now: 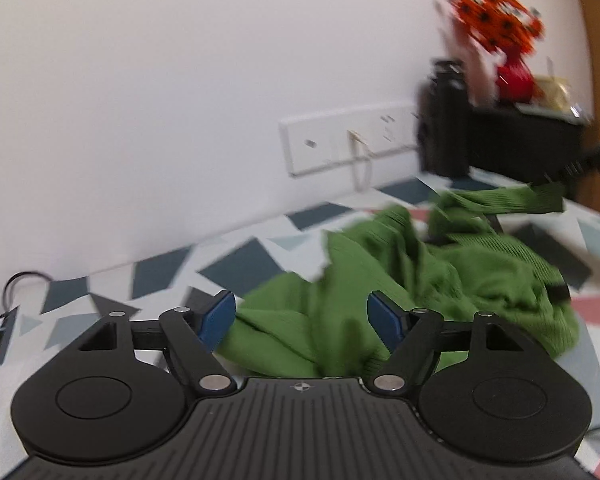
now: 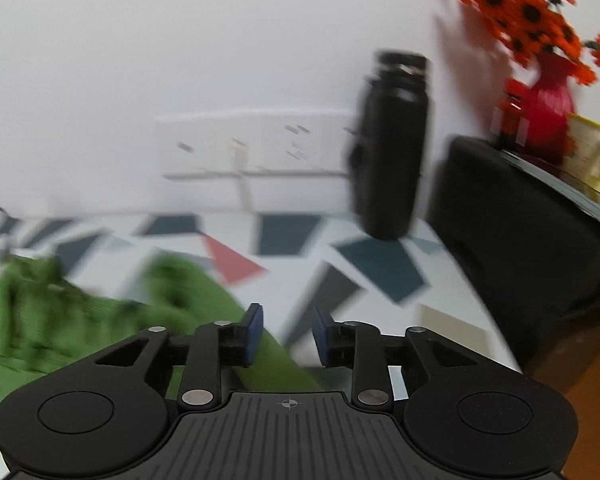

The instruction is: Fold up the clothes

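The left gripper (image 1: 302, 322) is seen with its 2 blue pads spread wide and nothing held between them. Directly ahead of it, and partly between the pads, the green garment (image 1: 412, 280) lies crumpled on the patterned tabletop (image 1: 236, 264). From there the heap runs forward and to the right, and 1 ribbed strip is stretched out toward the far right edge of the left wrist view, where something dark meets it; what that is cannot be told.

The right gripper (image 2: 287, 334) is also parted, less widely, and nothing is clamped. In its view the garment (image 2: 60, 320) lies to the left, with 1 fold passing under the left pad, while bare tabletop (image 2: 380, 268) is seen between the pads. The left gripper is judged the better placed for a grasp, since cloth already sits in its opening.

Counted: 1 garment, 2 grippers. Behind stand 1 black bottle (image 2: 392, 148), 1 black box (image 2: 520, 224), 1 red vase (image 2: 544, 120) of orange flowers (image 2: 524, 12) and 1 cream cup (image 2: 592, 156).
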